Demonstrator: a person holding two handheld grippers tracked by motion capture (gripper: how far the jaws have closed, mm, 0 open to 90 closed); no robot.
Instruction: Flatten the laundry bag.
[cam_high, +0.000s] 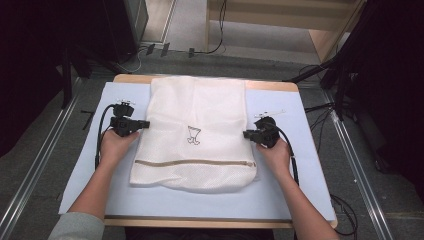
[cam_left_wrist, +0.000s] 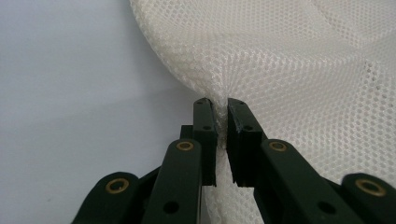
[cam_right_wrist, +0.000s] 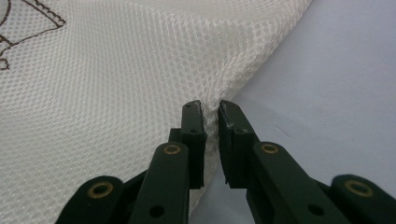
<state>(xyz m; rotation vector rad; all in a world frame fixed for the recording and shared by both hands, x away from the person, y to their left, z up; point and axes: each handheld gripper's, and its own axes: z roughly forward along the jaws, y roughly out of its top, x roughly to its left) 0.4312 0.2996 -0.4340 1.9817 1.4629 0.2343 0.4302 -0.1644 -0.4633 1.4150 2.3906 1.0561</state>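
Both tongs, left (cam_left_wrist: 222, 105) and right (cam_right_wrist: 210, 107), pinch the mesh bag's (cam_high: 195, 115) side edges, bare sheet (cam_high: 295, 175) outside.

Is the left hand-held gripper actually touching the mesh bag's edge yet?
Touching. In the left gripper view, the left hand-held gripper has its jaws shut on a pinched fold of the mesh bag, and the fabric puckers between them.

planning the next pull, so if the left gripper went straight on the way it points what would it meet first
The left gripper is already shut on the left edge of the white mesh bag, so it would push straight into that mesh. Beyond it lies more of the bag, then, judging by the high view, the right gripper opposite.
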